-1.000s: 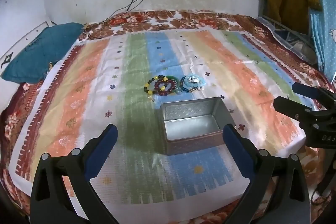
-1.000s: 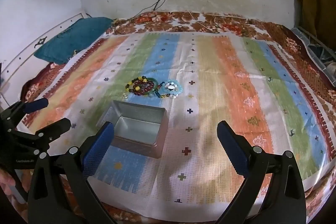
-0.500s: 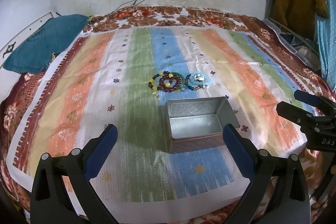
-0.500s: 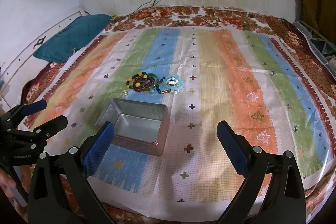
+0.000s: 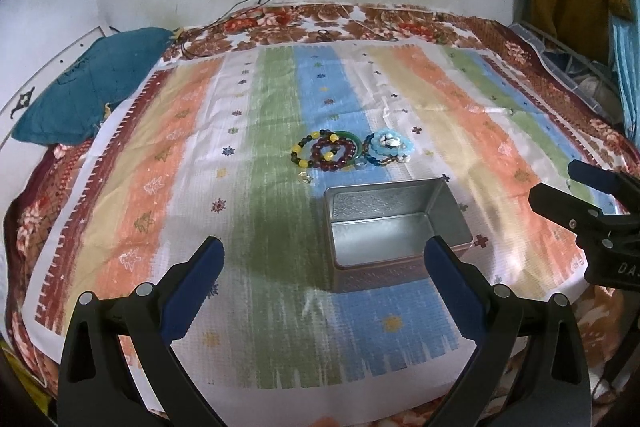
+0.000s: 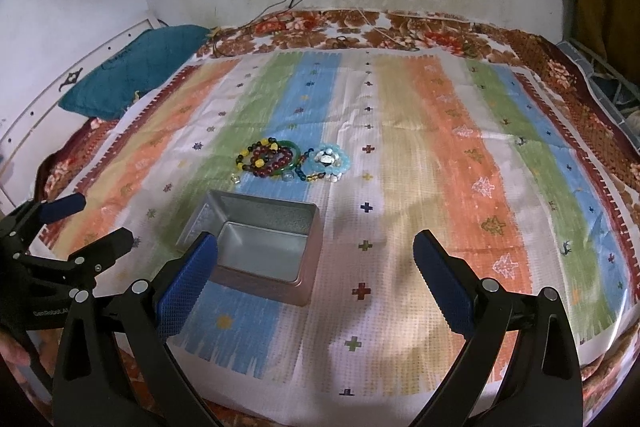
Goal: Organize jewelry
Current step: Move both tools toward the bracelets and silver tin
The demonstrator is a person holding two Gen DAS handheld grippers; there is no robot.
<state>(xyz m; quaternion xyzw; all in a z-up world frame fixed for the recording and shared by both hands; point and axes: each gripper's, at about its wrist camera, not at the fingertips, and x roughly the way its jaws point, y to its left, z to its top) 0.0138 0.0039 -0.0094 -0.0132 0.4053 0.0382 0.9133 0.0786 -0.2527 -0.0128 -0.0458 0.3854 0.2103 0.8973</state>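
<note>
Bracelets (image 5: 326, 151) lie just beyond the empty tin (image 5: 394, 227); both grippers, wide open and empty, should approach low.

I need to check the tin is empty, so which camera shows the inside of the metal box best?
The left wrist view: the metal box sits between the open fingers with its bare floor fully visible. In the right wrist view the metal box appears at an angle, and a blue finger pad covers its near corner.
</note>
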